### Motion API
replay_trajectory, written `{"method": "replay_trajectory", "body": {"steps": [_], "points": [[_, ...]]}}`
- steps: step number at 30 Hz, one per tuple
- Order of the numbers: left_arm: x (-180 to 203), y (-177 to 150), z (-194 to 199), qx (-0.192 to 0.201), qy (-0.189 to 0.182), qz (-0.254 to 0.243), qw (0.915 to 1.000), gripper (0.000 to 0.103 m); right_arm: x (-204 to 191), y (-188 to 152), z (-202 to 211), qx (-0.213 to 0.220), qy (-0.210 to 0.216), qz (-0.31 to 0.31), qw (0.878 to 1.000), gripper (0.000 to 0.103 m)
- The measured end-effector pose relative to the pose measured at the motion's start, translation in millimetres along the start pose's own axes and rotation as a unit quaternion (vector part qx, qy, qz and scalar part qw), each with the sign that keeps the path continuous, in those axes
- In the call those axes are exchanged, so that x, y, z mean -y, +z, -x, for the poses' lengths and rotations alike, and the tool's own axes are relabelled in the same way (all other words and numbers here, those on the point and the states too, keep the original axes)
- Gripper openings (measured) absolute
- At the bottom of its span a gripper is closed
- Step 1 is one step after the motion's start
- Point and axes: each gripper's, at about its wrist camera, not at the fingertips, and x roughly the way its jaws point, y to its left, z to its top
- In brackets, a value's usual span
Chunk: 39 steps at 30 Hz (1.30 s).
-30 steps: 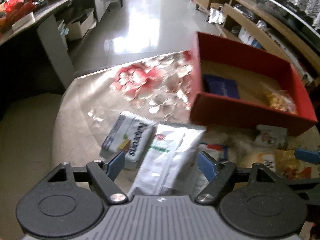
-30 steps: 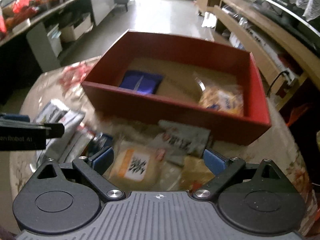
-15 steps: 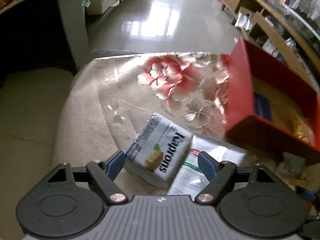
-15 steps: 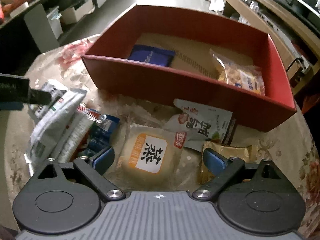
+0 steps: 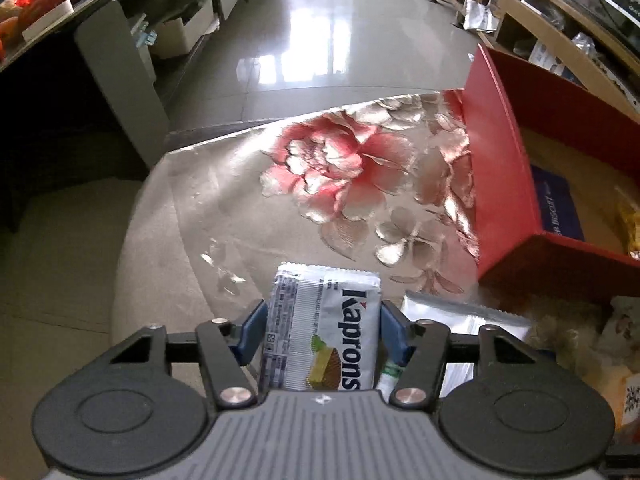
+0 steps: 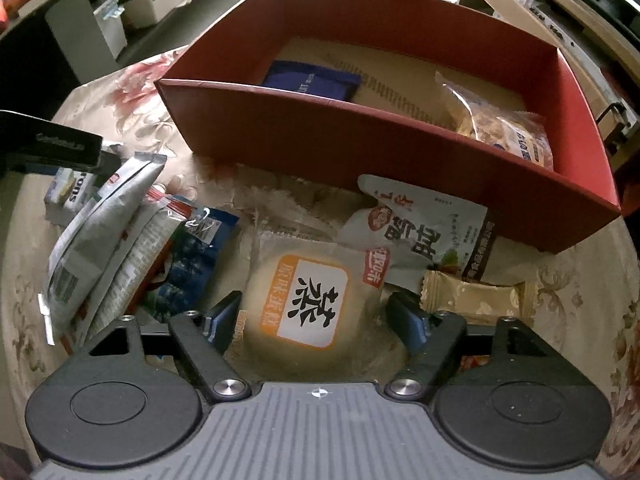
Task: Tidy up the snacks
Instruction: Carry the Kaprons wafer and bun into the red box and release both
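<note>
- The silver-white foil wafer packet marked "Kaprons" (image 5: pixel 320 332) lies on the flowered desk (image 5: pixel 340 168); the left gripper (image 5: pixel 323 334) has just been closing, its blue fingers (image 5: pixel 253 330) now clamped on the packet's sides.
- The round bun in a clear wrapper with an orange label (image 6: pixel 312 304) sits between the right gripper (image 6: pixel 316 320) fingers, which have been closing but are not yet pressing.
- The red cardboard box (image 6: pixel 360 148) stands at 12 o'clock; I think it is best to lift each snack straight up and clear the box's near wall.

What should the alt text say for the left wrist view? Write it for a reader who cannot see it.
The left gripper, its jaws just closed in, grips a silver Kaprons wafer pack on a floral tablecloth. To the right stands a red box holding a blue biscuit pack; a clear-wrapped packet lies beside the gripper.
</note>
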Motion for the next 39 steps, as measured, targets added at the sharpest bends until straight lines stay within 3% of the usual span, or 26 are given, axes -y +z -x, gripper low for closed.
{"method": "replay_trajectory", "body": {"steps": [2, 4, 7, 14, 24, 39], "points": [[2.5, -3.9, 2.4, 0.0, 0.002, 0.001, 1.0, 0.061, 0.0, 1.6, -1.0, 0.0, -0.001, 0.004, 1.0, 0.08], [3.8, -8.0, 4.7, -0.003, 0.004, 0.005, 1.0, 0.061, -1.6, 2.6, 0.6, 0.003, -0.001, 0.011, 1.0, 0.071], [5.6, -16.1, 11.2, -0.012, 0.005, 0.006, 0.9999, 0.06, -2.1, 2.9, 1.8, 0.002, -0.001, 0.015, 1.0, 0.068], [9.7, -29.6, 43.2, 0.005, -0.023, 0.004, 0.9997, 0.06, 6.7, -12.9, 19.9, 0.006, -0.002, 0.015, 1.0, 0.066], [30.0, -40.6, 82.4, 0.025, -0.092, -0.005, 0.9954, 0.06, 17.9, -29.1, 51.4, 0.036, 0.01, -0.011, 0.999, 0.066], [72.1, -34.1, 106.9, 0.048, -0.134, -0.04, 0.9891, 0.06, 42.0, -17.2, 84.9, 0.096, -0.003, -0.043, 0.994, 0.066]]}}
